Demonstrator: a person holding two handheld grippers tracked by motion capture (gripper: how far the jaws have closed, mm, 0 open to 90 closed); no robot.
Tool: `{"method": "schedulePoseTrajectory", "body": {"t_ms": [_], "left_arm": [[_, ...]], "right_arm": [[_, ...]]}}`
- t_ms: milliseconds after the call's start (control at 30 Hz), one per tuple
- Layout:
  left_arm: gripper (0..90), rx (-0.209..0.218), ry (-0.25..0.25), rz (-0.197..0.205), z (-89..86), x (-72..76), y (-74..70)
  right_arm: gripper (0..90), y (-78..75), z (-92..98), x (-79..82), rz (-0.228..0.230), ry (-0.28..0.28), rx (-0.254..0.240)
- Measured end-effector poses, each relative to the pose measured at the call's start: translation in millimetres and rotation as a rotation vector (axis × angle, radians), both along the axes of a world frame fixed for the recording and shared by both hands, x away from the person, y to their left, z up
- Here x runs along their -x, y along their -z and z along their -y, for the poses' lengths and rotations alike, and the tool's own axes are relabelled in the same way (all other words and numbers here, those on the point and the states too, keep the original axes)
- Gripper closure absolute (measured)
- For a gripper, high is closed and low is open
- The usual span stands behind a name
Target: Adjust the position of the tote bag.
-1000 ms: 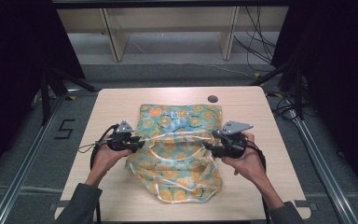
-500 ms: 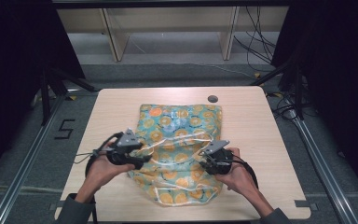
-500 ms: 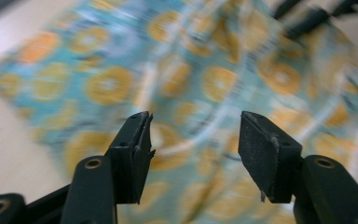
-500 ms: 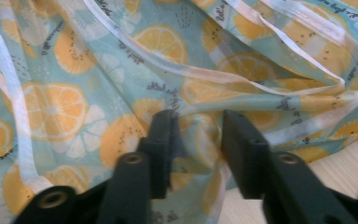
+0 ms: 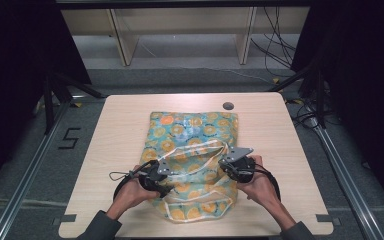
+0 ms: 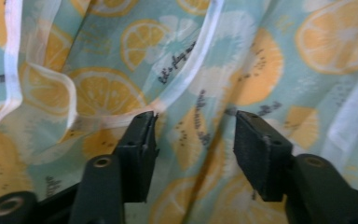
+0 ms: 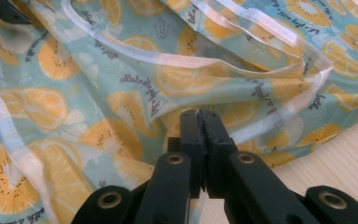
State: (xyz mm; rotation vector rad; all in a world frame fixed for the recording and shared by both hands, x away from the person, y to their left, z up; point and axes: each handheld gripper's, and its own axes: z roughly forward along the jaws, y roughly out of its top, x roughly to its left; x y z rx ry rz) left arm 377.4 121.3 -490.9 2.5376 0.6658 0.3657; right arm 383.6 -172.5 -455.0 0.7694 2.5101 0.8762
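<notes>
High view: a thin cloth (image 5: 192,160) printed with orange slices on pale teal lies in the middle of the wooden worktop (image 5: 115,130), its lower part rumpled and folded over. Left tongs (image 5: 166,176) sit at the cloth's lower left edge, right tongs (image 5: 226,167) at its lower right edge, each held in a hand rising from the bottom of the frame. Left gripper view has those jaws standing apart over the fabric (image 6: 200,84), having just been closing a little, pinching nothing. Right gripper view has its jaws clenched together, having just closed; whether a fold of cloth (image 7: 121,93) is caught between them I cannot tell.
</notes>
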Motion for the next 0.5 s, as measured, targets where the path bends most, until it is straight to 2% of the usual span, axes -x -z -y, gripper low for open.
{"method": "schedulePoseTrajectory", "body": {"t_ms": [33, 100, 167, 233, 267, 300, 333, 367, 433, 500], "left_arm": [[55.9, -0.009, 0.005, 0.024, -0.7, -0.7, 1.0], [66.6, -0.028, 0.025, 0.033, -2.9, -2.0, 0.8], [77.8, 0.055, 0.023, 0.007, -7.3, -4.9, 0.4], [85.5, 0.103, 0.0, 0.009, -13.0, -7.4, -1.5], [87.8, 0.122, 0.0, 0.005, -16.8, -9.0, -3.6], [88.8, 0.153, -0.009, -0.005, -20.3, -10.3, -5.7], [89.2, 0.178, -0.016, 0.001, -23.7, -11.0, -8.4], [89.3, 0.186, -0.017, 0.0, -25.3, -11.3, -10.2], [89.3, 0.256, -0.026, -0.015, -28.0, -10.6, -14.7], [89.4, 0.293, -0.014, -0.034, -28.1, -8.6, -20.9]], "right_arm": [[89.4, -0.7, -0.2, 0.1, 0.002, 0.014, -0.017], [89.4, -1.5, -0.1, 0.8, -0.015, 0.014, -0.031], [89.3, -4.2, 1.4, 0.6, -0.018, 0.006, -0.016], [89.1, -1.6, 1.3, -1.2, 0.003, 0.0, -0.029], [88.6, -1.8, 1.3, -0.1, -0.019, 0.01, -0.029], [87.1, -0.7, 1.8, -0.7, -0.008, 0.005, -0.029], [84.5, -0.3, 1.7, -0.4, -0.017, 0.017, -0.036], [77.6, 0.3, 1.6, -0.9, -0.034, 0.025, -0.046], [70.1, -0.2, 2.9, -2.4, -0.044, 0.03, -0.039], [63.3, 0.1, 2.2, -1.8, -0.065, 0.046, -0.056]]}}
